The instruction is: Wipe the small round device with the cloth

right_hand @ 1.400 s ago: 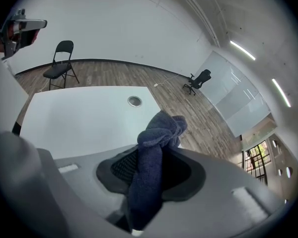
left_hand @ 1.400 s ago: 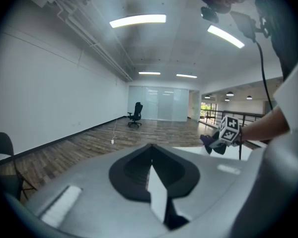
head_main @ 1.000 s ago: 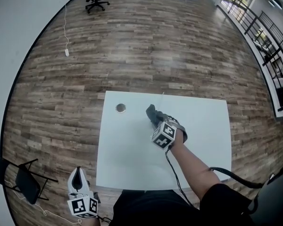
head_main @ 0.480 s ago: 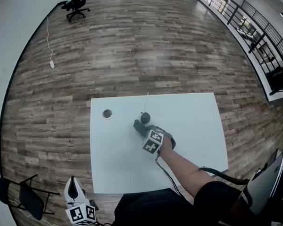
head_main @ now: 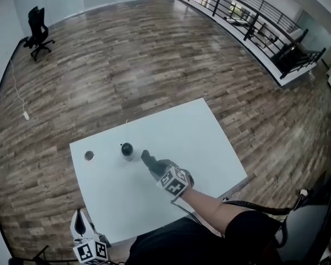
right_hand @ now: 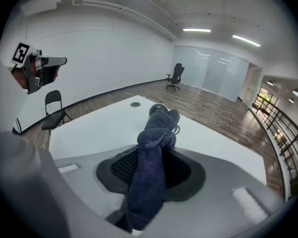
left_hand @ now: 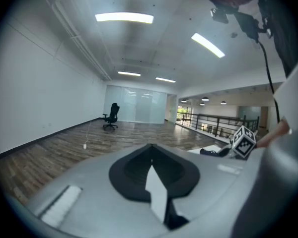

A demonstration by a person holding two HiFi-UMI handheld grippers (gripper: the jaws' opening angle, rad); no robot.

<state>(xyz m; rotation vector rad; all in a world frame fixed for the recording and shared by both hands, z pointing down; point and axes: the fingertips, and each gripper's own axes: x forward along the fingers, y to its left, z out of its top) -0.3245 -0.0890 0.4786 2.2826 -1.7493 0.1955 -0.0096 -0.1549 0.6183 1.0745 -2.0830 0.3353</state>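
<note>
While my right gripper (head_main: 150, 161) clamps the cloth (right_hand: 153, 157), the small round device (head_main: 127, 148) sits near its ten o'clock; left gripper (head_main: 81, 222), jaws together, empty. Risk: unbraced device slides under the wipe.

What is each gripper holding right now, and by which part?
The right gripper holds the cloth, bunched lengthwise between its jaws, one end poking out ahead. The left gripper holds nothing.

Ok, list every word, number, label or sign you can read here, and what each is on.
No readable text anywhere: no words, numbers, labels or brand marks.
The two marker cubes carry only black-and-white square patterns, not letters.
The small round device and the cloth show no print that can be made out.
</note>
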